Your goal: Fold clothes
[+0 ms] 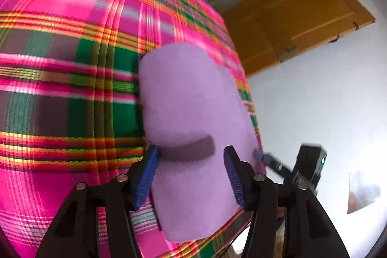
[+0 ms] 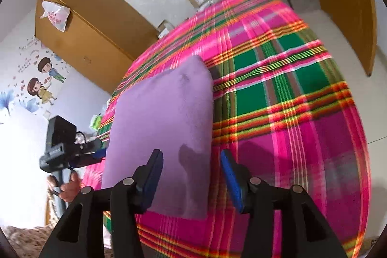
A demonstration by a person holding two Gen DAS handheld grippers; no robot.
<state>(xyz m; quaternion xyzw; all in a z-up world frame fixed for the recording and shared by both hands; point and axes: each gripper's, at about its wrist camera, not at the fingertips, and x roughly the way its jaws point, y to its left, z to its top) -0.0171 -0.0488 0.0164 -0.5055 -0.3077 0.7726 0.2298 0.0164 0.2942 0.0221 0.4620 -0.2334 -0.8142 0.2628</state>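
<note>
Pink-and-green plaid bedspread [image 2: 290, 113] carries the folded lilac garment [image 2: 164, 127] at mid-frame, lying flat near the spread's left edge. It looks soft, light and fleecy, likely to slump; best pinched at a folded edge. Left gripper [image 1: 191, 175] and right gripper [image 2: 191, 178] hover with jaws apart, clamping nothing.

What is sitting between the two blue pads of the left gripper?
In the left wrist view, the folded purple cloth lies between the open left gripper's blue pads, on the plaid sheet. The pads do not press it.
</note>
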